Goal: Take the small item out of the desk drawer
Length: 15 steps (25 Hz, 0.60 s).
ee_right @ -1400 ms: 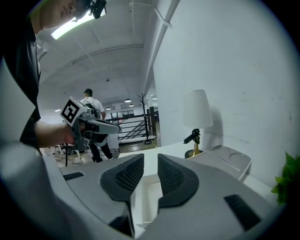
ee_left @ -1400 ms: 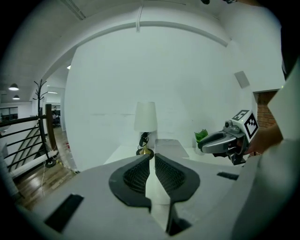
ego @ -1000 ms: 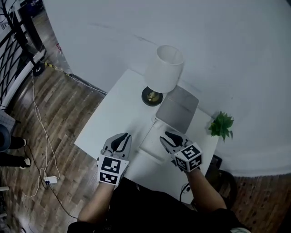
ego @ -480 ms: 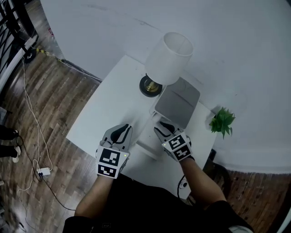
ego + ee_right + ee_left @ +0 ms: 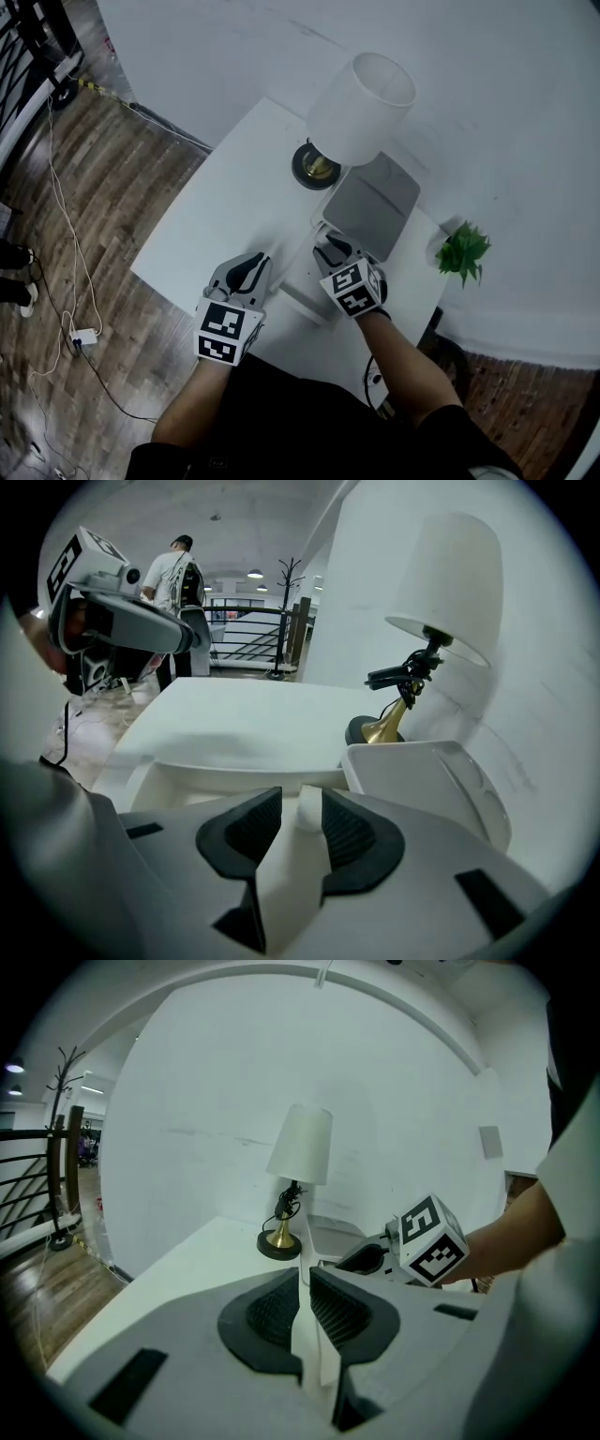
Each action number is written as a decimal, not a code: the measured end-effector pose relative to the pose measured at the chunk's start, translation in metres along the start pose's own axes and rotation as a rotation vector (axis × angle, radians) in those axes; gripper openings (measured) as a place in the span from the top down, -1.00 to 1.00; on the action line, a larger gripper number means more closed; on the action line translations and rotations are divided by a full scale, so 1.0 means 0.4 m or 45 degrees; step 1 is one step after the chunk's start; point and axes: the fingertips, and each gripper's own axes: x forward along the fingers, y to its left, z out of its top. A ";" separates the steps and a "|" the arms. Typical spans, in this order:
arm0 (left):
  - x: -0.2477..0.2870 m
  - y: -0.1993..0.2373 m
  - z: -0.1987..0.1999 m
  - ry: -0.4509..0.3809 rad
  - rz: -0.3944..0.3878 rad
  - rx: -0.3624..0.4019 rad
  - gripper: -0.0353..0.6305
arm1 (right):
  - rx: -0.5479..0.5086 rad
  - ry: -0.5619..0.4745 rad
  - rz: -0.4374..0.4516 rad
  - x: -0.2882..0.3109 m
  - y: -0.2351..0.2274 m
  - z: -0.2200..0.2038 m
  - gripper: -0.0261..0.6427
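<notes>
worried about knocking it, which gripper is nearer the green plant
Right. In the head view the right gripper is a little to the left of the plant. The left gripper is farther left, beyond the right one.

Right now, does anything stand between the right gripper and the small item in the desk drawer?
Nothing visible does. The drawer is open, and the small white item already sits between the parted jaws of the right gripper.
</notes>
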 end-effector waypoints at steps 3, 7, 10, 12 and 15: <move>-0.004 -0.003 0.009 -0.011 -0.006 -0.004 0.76 | -0.060 0.018 -0.043 0.013 -0.004 0.008 0.53; -0.002 -0.007 0.013 -0.013 -0.003 0.002 0.76 | -0.153 0.052 -0.080 0.037 -0.004 -0.003 0.57; -0.010 -0.003 0.012 -0.010 0.008 0.004 0.76 | -0.178 0.047 -0.112 0.040 -0.007 -0.002 0.66; -0.019 -0.001 0.012 -0.011 0.015 0.002 0.76 | -0.183 0.044 -0.115 0.037 -0.009 -0.002 0.69; -0.030 -0.005 0.011 -0.012 0.023 0.003 0.76 | -0.161 0.041 -0.087 0.028 -0.004 -0.006 0.74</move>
